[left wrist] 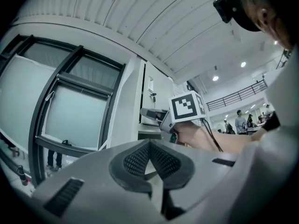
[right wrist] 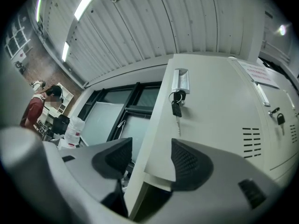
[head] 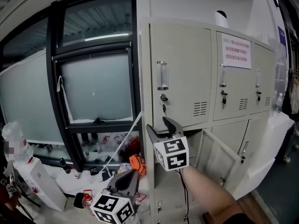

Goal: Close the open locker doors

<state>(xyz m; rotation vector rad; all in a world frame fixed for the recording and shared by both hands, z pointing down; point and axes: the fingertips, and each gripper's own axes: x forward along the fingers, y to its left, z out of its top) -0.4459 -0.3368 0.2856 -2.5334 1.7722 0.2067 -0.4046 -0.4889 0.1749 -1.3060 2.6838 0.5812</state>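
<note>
A beige locker bank [head: 210, 78] fills the right of the head view. Its upper doors stand flush, each with a key [head: 163, 99] in the lock. One lower door [head: 222, 155] hangs open, swung outward. My right gripper [head: 160, 125] is open at the lower left corner of the top left door [right wrist: 219, 111]. That corner sits between the pads [right wrist: 189, 164], and a gap shows on the left side. My left gripper [head: 125, 177] hangs lower and to the left, away from the lockers. Its pads [left wrist: 163, 160] meet with nothing between them.
A dark-framed window [head: 96, 92] stands left of the lockers. Below it are white boxes [head: 37, 181], bottles and an orange object [head: 138, 164]. A paper notice [head: 236, 50] is stuck on an upper door. A person in red [right wrist: 35, 111] stands far off.
</note>
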